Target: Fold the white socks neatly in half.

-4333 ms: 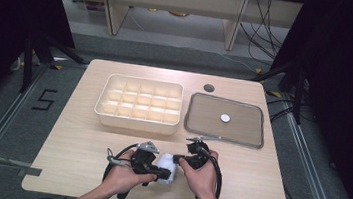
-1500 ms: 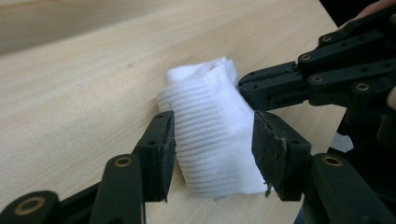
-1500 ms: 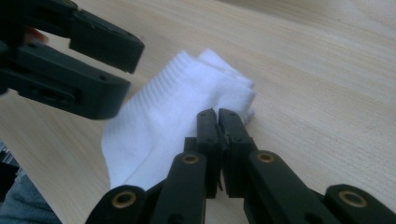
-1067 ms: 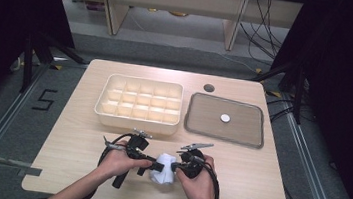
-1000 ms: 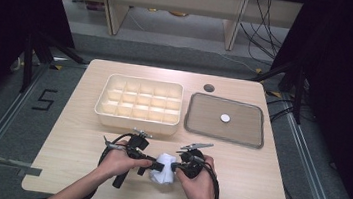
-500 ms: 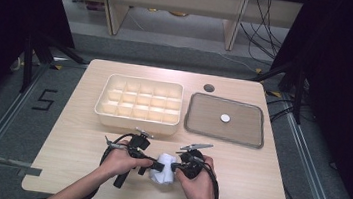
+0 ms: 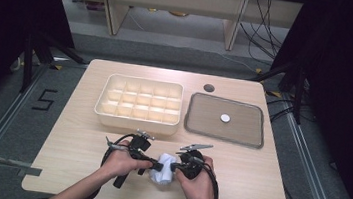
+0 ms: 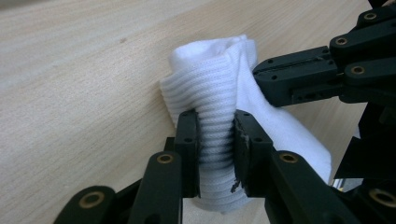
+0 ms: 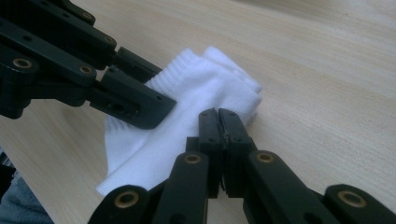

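Near the front edge of the pale wooden table [image 7: 72,153], a person's two hands each held a black two-jaw gripper, and between them lay a bunched white ribbed knit sock [image 7: 163,175]. The left gripper [image 7: 157,165] came in from the left; its jaws had just been closing, and in the left gripper view they pinched a ribbed fold of the sock between their pads [image 8: 189,140]. The right gripper [image 7: 173,167] came in from the right, its jaws clenched tight together on a thin layer of the sock's fabric, as the right gripper view showed. The sock rested on the table, roughly midway along that front edge.

Farther back, left of centre, sat a cream plastic organiser tray [image 7: 142,83] divided into a grid of small compartments. Just beside it to the right lay a shallow grey rectangular metal tray [image 7: 197,124] holding a small white round disc [image 7: 225,117]. Near the far edge, a small dark round hole [image 7: 209,88] marked the tabletop.
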{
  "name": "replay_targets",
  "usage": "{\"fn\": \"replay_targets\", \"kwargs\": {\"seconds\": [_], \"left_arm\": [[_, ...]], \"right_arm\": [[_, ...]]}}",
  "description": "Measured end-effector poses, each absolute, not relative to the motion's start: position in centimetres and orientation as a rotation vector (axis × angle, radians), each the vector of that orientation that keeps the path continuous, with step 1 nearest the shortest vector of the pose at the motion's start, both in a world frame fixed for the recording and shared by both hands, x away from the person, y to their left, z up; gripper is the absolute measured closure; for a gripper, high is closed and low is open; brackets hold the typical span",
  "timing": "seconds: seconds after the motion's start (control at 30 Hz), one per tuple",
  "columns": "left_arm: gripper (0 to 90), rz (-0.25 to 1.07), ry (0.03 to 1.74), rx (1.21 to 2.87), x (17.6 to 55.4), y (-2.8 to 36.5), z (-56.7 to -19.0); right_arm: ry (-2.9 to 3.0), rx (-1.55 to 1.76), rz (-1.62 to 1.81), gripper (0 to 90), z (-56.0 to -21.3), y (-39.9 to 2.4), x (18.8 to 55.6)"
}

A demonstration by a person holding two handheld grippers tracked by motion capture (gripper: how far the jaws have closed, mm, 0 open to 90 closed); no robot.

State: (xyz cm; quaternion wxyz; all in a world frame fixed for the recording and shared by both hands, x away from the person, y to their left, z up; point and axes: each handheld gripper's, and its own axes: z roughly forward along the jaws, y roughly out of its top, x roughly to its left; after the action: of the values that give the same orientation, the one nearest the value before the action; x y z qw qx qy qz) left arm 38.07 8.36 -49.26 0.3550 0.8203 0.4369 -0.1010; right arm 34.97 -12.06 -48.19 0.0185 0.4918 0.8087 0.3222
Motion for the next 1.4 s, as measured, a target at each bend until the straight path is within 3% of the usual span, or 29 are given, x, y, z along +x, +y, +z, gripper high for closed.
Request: {"fn": "replay_targets", "kwargs": {"seconds": [0.37, 0.57, 1.0, 1.4], "left_arm": [[77.1, -0.182, 1.047, 2.126, 37.4, 8.4, -49.2], [78.1, -0.127, 1.013, 2.115, 36.7, 8.8, -48.6], [78.7, -0.101, 0.967, 2.053, 36.3, 10.1, -47.0], [78.7, -0.043, 0.968, 2.014, 36.5, 11.7, -45.3]], "right_arm": [[2.479, 1.571, 1.039, 80.4, -47.7, -12.8, 34.6], [2.336, 1.563, 1.187, 75.6, -46.5, -15.2, 34.1], [2.193, 1.576, 1.192, 74.0, -46.8, -19.3, 33.6], [2.169, 1.551, 1.245, 73.2, -47.1, -19.5, 33.6]]}}
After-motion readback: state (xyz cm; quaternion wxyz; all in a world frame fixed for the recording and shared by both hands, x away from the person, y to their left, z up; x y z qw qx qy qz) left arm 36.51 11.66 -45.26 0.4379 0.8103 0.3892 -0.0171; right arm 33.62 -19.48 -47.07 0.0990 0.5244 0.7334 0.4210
